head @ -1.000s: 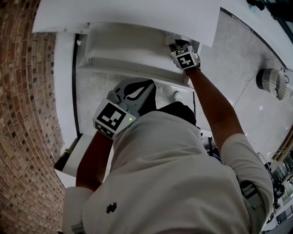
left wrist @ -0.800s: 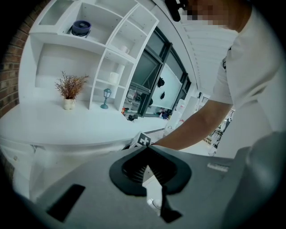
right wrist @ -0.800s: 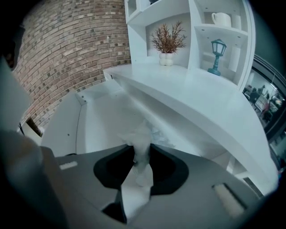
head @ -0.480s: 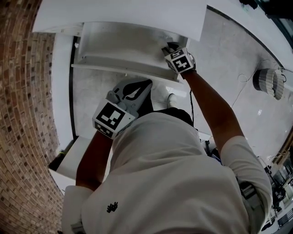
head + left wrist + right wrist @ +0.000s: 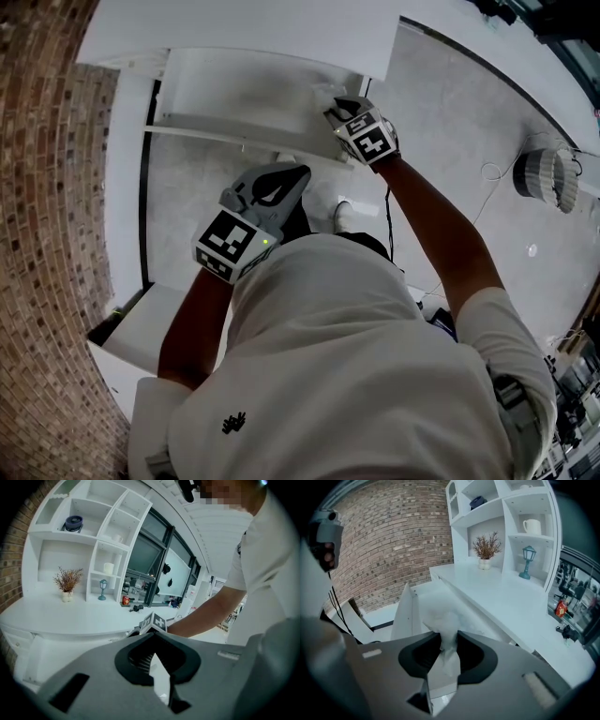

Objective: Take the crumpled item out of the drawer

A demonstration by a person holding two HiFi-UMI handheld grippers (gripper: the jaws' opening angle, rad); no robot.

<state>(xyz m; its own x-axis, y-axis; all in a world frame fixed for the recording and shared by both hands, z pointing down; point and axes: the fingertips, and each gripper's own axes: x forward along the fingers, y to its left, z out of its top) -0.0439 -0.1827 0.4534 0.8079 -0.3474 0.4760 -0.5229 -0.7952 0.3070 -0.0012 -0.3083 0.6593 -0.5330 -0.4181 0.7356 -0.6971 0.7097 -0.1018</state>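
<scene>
Fingers on R gripper (image 5: 446, 654) are clamped on the crumpled item (image 5: 445, 620), a white tissue-like wad. Its puffed end sticks out just past the fingertips. Drawer (image 5: 404, 616) stands open beyond & below them. White table (image 5: 511, 602) runs off to the fingers' right. A dried-plant vase (image 5: 485, 550) & small lantern (image 5: 528, 560) sit far ahead by the shelf unit (image 5: 506, 508), w/ a brick wall (image 5: 389, 541) to the left. L gripper (image 5: 153, 644): fingertips pressed together, nothing btwn them. R gripper's marker cube shows just beyond those tips, w/ the person's forearm (image 5: 211, 616) to their right.
</scene>
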